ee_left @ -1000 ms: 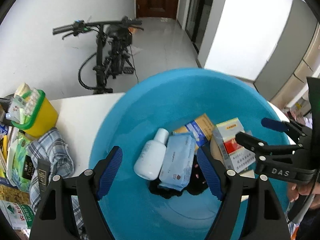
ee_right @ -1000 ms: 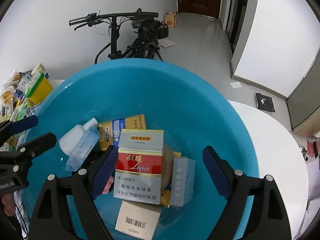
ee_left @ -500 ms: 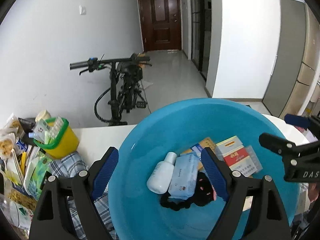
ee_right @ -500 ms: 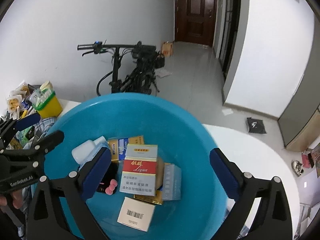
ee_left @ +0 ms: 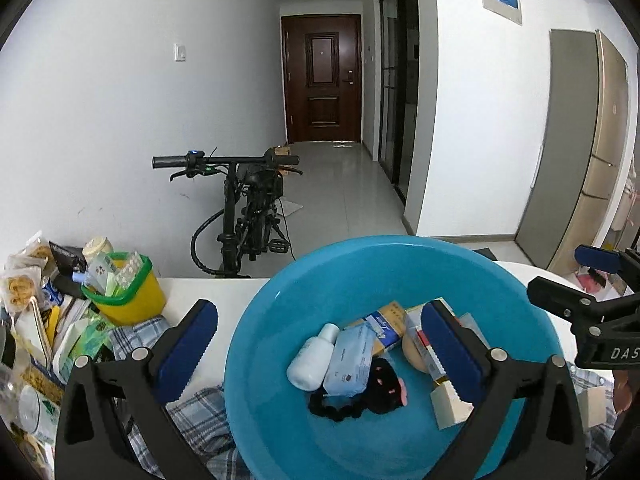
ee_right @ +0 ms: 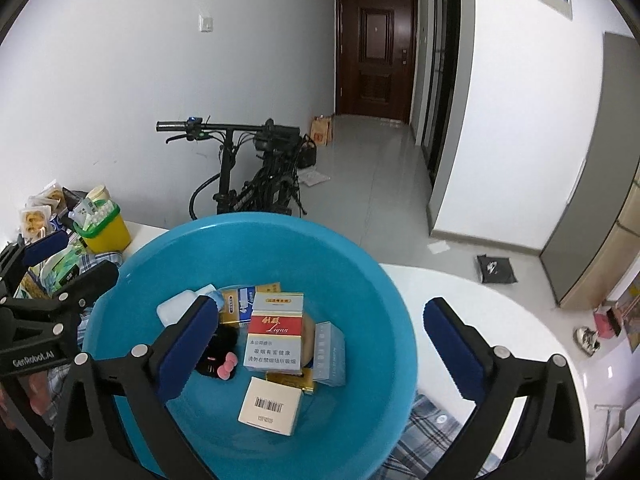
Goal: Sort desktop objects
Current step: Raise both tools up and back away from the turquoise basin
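Observation:
A large blue basin (ee_left: 280,320) (ee_right: 360,280) stands on a plaid cloth on the white table. In it lie a white bottle (ee_left: 310,362), a pale blue wipes pack (ee_left: 350,360), a black hair tie with a pink bow (ee_right: 224,354), a red and white cigarette box (ee_right: 274,334), a barcoded white box (ee_right: 270,406) and other small boxes. My left gripper (ee_left: 320,350) is open and empty above the basin's near side. My right gripper (ee_right: 320,344) is open and empty above the basin, its jaws straddling the right rim.
A yellow bin with a green rim (ee_left: 124,294) (ee_right: 106,230) and a heap of snack packets (ee_left: 32,320) crowd the table's left side. The plaid cloth (ee_left: 200,412) lies under the basin. A bicycle (ee_left: 248,216) stands on the floor beyond the table.
Both grippers have pulled back and up from the basin; it looks smaller and lower, and more of the room shows. Both stay open. The items in the basin have not moved.

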The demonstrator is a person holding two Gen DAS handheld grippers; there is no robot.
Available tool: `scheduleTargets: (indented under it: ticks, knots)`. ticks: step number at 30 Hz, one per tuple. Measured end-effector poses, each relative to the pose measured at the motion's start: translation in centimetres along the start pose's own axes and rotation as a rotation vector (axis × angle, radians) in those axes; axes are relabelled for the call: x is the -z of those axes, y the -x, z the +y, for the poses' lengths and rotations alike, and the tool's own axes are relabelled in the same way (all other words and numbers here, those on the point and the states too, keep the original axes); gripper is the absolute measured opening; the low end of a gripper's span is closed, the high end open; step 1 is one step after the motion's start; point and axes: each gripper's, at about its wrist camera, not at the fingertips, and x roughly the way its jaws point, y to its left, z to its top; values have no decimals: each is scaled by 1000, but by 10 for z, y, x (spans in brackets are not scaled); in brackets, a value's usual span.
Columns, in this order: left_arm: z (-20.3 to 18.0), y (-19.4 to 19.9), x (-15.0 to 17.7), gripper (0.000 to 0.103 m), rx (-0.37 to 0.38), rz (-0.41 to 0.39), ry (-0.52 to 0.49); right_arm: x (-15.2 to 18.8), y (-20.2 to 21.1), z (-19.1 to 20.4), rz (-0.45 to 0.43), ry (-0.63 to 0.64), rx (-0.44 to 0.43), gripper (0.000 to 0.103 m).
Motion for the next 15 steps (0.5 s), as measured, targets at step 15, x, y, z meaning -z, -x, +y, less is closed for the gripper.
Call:
scheduleTargets:
  ticks: [15]
  knots:
    - [2,51,12,103,9,-28,6,14,56,7,-50,-10,-29,102]
